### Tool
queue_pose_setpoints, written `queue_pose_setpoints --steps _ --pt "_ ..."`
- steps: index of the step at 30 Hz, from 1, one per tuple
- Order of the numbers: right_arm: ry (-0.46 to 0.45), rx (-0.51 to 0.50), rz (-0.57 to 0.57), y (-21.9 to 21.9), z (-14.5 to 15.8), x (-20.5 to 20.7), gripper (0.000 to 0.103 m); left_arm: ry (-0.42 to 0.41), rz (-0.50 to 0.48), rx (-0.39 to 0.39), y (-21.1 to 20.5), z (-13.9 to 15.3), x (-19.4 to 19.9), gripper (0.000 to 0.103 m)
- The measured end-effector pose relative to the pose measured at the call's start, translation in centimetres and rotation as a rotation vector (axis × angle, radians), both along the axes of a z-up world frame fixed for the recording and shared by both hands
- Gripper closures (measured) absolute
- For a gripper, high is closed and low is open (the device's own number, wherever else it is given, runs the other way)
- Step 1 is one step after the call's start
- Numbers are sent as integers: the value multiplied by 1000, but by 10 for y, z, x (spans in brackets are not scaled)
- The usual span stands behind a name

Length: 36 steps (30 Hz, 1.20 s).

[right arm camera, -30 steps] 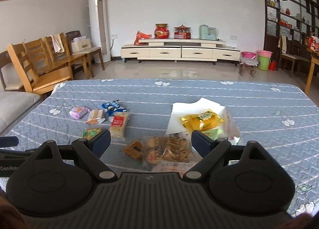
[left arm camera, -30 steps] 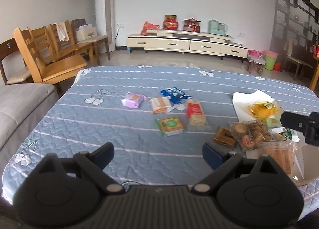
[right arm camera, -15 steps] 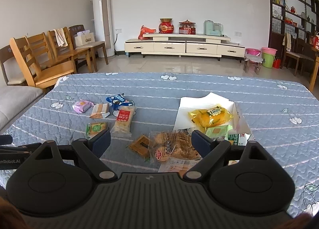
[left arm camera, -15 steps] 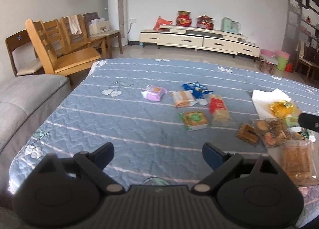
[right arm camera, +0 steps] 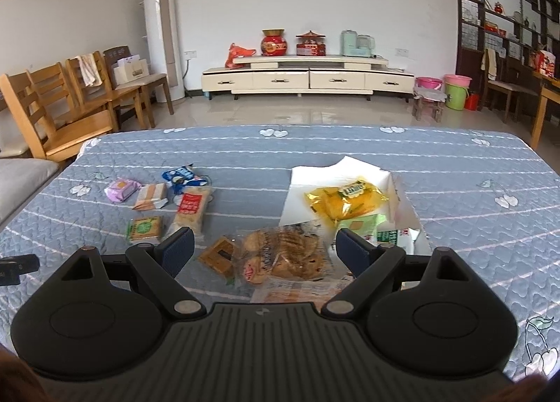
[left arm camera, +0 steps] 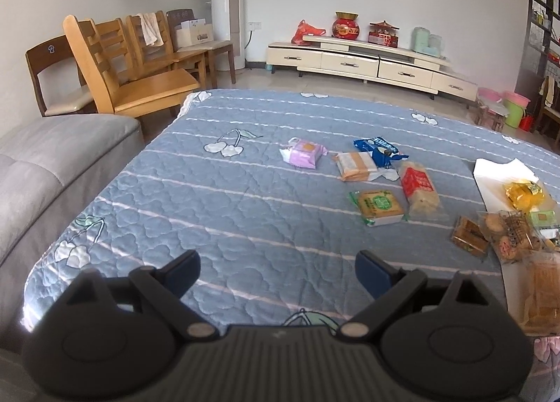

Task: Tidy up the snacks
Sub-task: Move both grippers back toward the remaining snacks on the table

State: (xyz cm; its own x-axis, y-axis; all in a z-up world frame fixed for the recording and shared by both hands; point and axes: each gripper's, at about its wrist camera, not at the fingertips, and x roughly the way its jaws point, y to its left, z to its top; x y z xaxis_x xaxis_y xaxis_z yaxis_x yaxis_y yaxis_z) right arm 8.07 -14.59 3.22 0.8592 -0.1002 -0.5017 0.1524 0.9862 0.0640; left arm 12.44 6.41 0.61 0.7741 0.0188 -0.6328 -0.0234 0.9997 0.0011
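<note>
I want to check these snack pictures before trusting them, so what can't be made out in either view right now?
- Box contents: in the right wrist view the right claw covers the near side of the white box, hiding packets there.
- Clear cookie bag: in the left wrist view, it and the packets beyond run off the right edge.
- Snack labels: print on the red-label packet is too small to read.
- Left claw: open, nothing between its fingers.

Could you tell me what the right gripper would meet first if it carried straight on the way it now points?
Most likely the clear bag of cookies, which lies between the open fingers of the right gripper, just ahead. Depth is unclear, so it could pass above it.
</note>
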Motion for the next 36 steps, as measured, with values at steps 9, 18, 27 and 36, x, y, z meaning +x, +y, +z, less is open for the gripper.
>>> queue_pose_setpoints --steps 9,18,27,36 --pt "18 4 6 2 -6 8 0 18 -31 8 -17 -9 23 8" --pt "32 6 22 0 -11 17 0 56 -74 -28 -55 -26 71 8" --pt "47 9 40 1 -17 28 0 100 -52 -22 -84 -47 124 8" --pt "62 8 39 -1 -22 37 0 110 -121 7 -97 -63 143 29"
